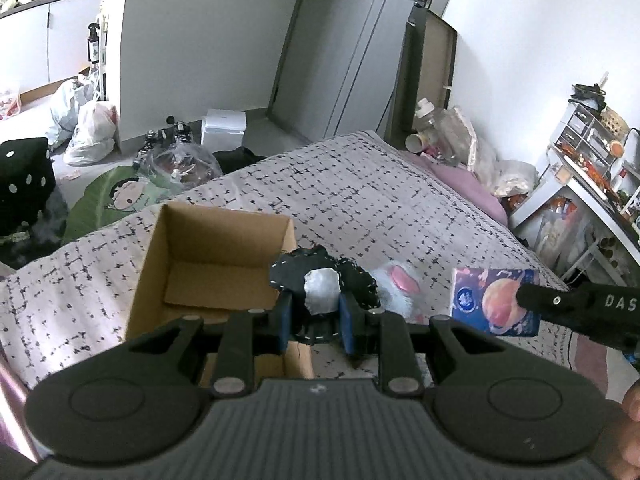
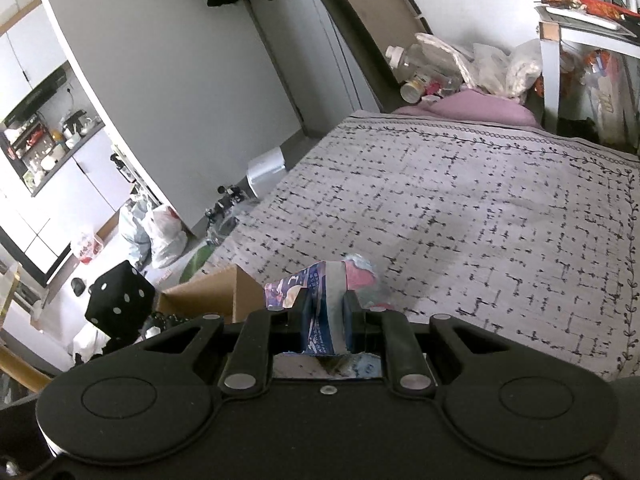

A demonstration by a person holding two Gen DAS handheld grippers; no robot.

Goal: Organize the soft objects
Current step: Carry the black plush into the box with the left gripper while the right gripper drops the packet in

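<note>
The left gripper [image 1: 316,312] has its jaws closed on a black soft toy [image 1: 320,280] with a white patch and white stitching round its edges — it hangs just over the right wall of an open cardboard box [image 1: 208,264] that sits on the bed [image 1: 380,208]. The box's floor shows bare cardboard; from here I cannot tell whether the toy touches the wall. Just beyond the toy, a fluffy white plush with pink ears [image 1: 400,284] lies on the grey, black-flecked bedspread.

The right gripper [image 2: 326,320] is clamped narrow on a soft pack printed with planets in blue and purple [image 2: 316,300] — seen from the left wrist camera it is held up beside the plush, to the right of the box. A black plush die with white dots [image 2: 120,300] sits on the floor off the bed's edge, near some plastic bags [image 2: 160,232].
</note>
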